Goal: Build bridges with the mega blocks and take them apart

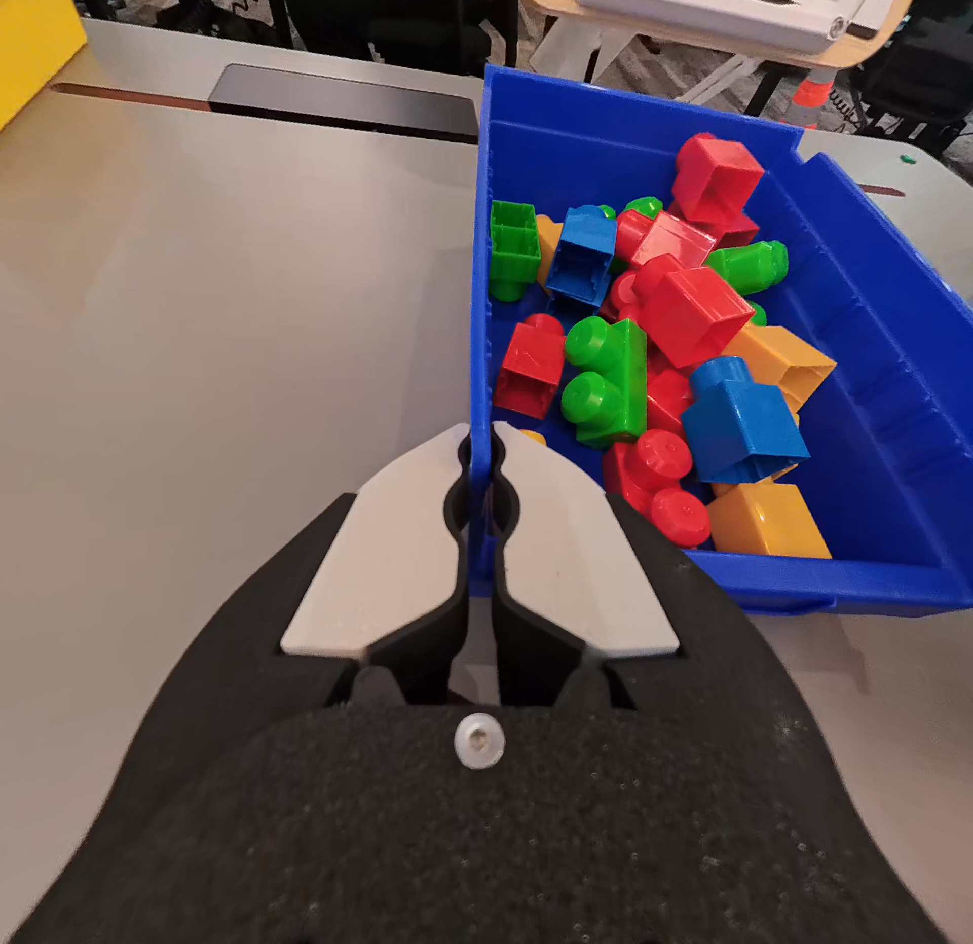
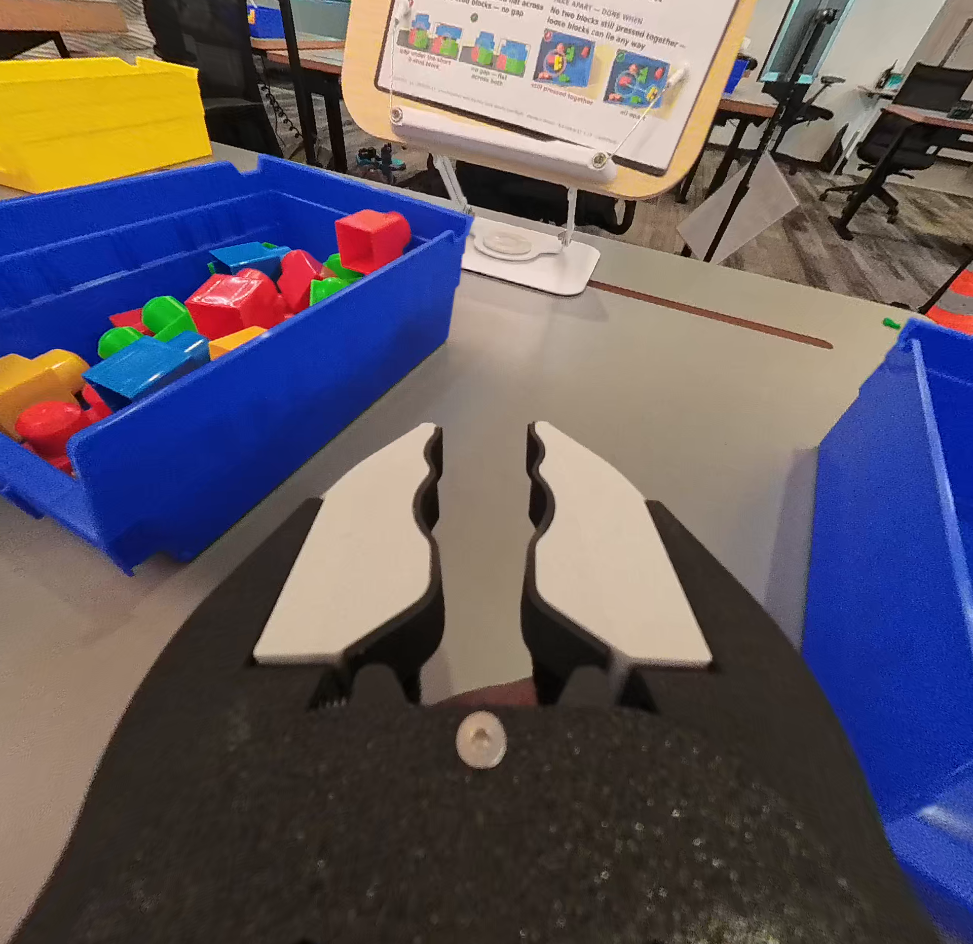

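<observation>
left tongs [image 1: 480, 439] pinch the blue bin's [image 1: 869, 307] near wall, blocks [image 1: 684, 318] just right; right tongs [image 2: 483, 434] gape empty, well apart.

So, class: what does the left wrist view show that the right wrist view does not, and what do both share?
Only the left wrist view shows the left gripper shut on the blue bin's wall.

Only the right wrist view shows the right gripper open over bare table, a second blue bin at right, and the instruction board on its stand.

Both show the blue bin of blocks, the yellow bin and the grey table.
</observation>
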Motion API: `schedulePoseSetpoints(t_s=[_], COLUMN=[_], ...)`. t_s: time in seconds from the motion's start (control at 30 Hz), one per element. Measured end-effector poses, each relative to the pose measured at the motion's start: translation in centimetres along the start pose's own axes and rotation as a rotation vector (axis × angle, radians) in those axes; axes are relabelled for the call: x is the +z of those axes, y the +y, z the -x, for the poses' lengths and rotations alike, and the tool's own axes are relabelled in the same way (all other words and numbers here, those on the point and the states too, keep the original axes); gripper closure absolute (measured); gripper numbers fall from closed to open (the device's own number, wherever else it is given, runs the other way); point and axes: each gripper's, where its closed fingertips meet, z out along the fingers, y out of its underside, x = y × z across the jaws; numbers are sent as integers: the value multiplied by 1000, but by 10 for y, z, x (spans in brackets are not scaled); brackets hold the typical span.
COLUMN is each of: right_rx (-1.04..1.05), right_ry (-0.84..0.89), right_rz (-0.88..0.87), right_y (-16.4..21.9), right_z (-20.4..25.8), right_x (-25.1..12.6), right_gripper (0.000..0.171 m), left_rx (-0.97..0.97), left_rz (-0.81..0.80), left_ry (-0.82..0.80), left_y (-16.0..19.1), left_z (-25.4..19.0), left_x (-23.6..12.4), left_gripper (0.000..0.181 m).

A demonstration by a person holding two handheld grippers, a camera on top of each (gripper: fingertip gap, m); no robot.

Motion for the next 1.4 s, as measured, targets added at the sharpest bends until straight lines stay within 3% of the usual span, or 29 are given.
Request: schedulePoseSetpoints(t_s=[1.0, 1.4], right_rx=[9, -24], right_ry=[-9, -5], right_rz=[29, 37], right_y=[7, 13], right_z=[12, 17], right_x=[6, -2], right_gripper=[142, 142], left_rx=[-42, -79], left_rz=[-16, -19], left_ry=[-117, -149], left_y=[-1, -2], left_z=[83, 151], left_x=[-27, -47], left_gripper=[179, 178])
